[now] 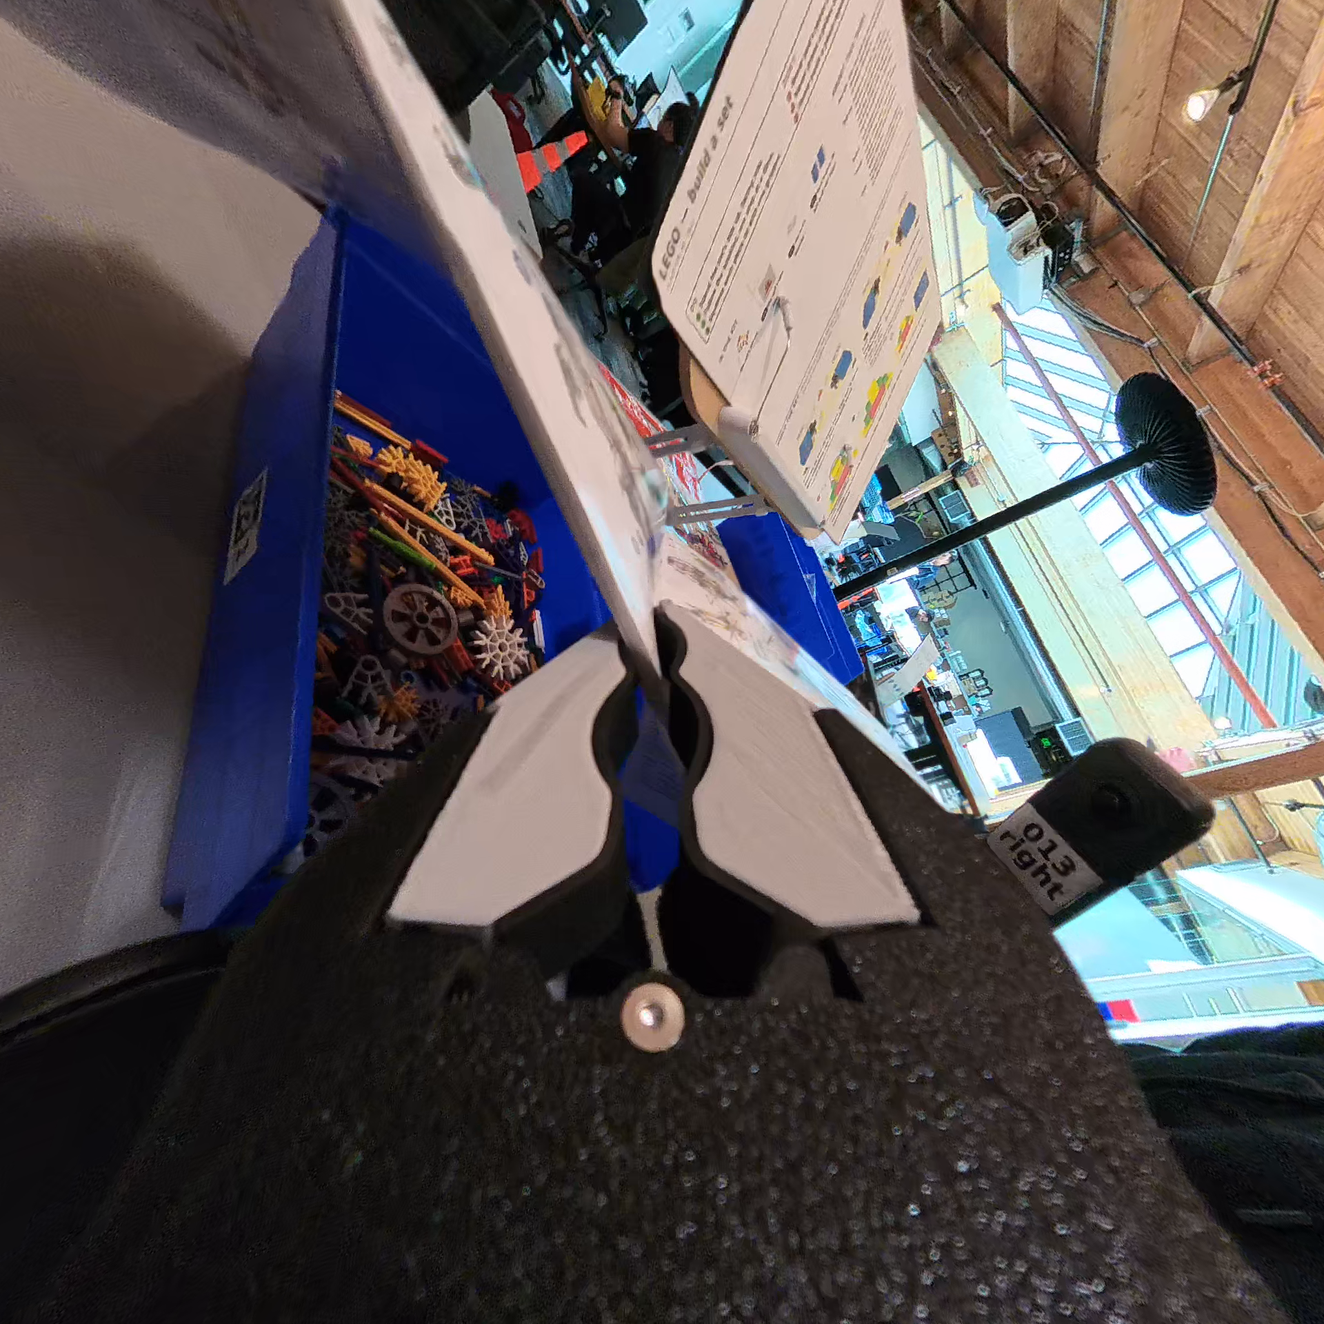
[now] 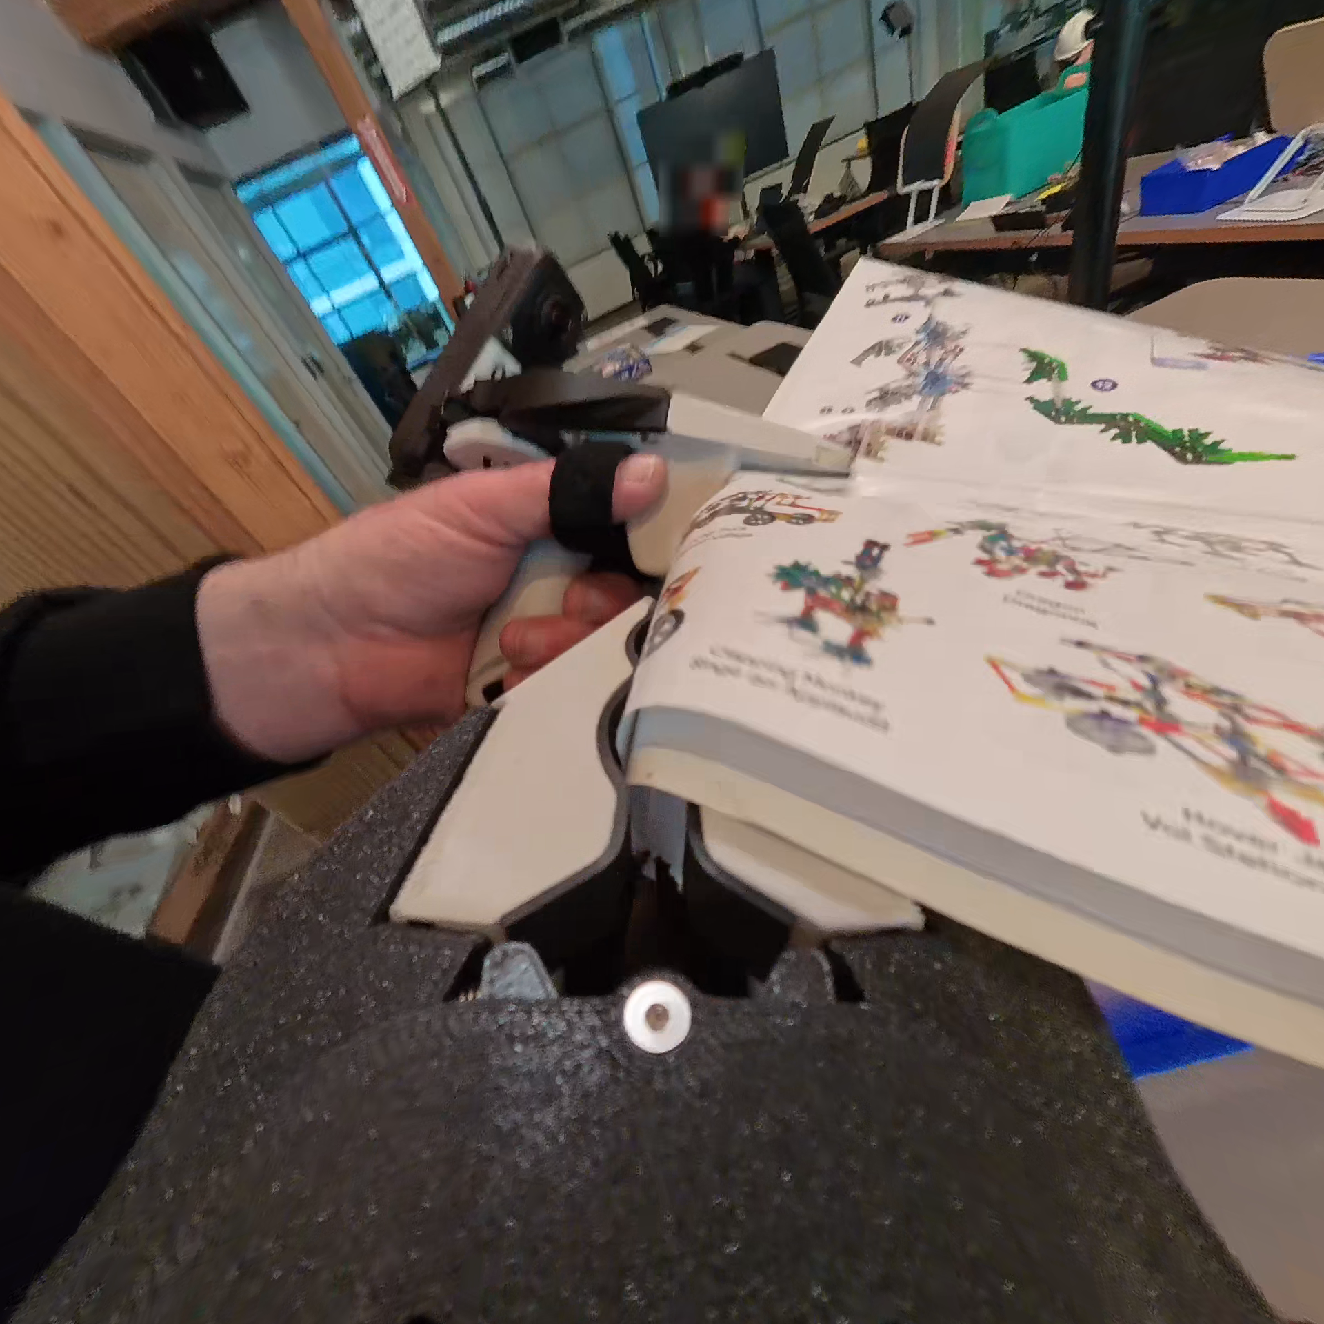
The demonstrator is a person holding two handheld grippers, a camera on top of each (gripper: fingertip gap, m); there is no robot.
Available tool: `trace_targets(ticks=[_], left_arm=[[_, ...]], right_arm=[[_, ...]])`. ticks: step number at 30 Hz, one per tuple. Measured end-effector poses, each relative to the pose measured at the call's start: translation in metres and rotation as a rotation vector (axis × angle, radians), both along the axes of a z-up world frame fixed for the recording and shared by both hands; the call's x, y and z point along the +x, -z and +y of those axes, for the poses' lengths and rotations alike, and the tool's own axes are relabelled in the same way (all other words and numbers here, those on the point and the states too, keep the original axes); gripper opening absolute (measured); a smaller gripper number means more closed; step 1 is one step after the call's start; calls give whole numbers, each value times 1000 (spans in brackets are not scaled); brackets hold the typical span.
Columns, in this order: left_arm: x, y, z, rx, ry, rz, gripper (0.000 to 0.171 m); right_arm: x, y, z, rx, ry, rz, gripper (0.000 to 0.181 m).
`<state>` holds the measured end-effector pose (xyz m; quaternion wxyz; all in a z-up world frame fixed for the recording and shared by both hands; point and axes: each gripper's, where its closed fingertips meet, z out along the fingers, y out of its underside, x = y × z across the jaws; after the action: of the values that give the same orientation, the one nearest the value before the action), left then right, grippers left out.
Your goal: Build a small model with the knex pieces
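Observation:
A thick white instruction booklet (image 2: 1003, 645) with pictures of colourful toy models lies open, lifted off the table. My right gripper (image 2: 648, 709) is shut on its near corner; the right finger is hidden under the pages. My left gripper (image 2: 824, 458), held by a hand (image 2: 401, 595), is shut on the booklet's left edge. In the left wrist view the left gripper (image 1: 655, 637) pinches the booklet (image 1: 544, 344), seen edge-on. Part of the right gripper (image 1: 1118, 817) shows at the right.
A blue bin (image 1: 265, 645) of mixed plastic construction pieces (image 1: 415, 595) stands on the white table, under the booklet. A printed instruction card (image 1: 802, 251) stands on a holder behind it. A second blue bin (image 1: 788, 595) is farther back. Desks and chairs fill the room behind. The left gripper's tips are roughly 9 cm from the right gripper's.

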<state>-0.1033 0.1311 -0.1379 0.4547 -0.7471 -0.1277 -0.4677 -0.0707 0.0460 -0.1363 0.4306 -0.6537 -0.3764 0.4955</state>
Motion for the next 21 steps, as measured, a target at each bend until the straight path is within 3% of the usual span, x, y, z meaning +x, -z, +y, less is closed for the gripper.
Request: trace_targets(ticks=[1, 8, 12, 14, 16, 18, 21], left_arm=[[-1, -3, 1, 5, 11, 11, 0], [4, -4, 0, 8, 46, -24, 0], [-2, -6, -10, 13, 33, -37, 2], [4, -5, -20, -12, 63, -82, 17], [5, 3, -26, -35, 52, -46, 7], [3, 2, -27, -27, 27, -73, 0], [2, 0, -25, -15, 3, -62, 0]], right_arm=[[2, 4, 0, 22, -13, -31, 2], [15, 2, 3, 129, -37, -60, 0], [19, 4, 3, 19, -22, 6, 0], [18, 3, 0, -28, -45, 35, 0], [19, 6, 1, -62, -40, 41, 0], [22, 11, 1, -62, -11, 14, 16], [32, 8, -5, -74, 17, 21, 21]])
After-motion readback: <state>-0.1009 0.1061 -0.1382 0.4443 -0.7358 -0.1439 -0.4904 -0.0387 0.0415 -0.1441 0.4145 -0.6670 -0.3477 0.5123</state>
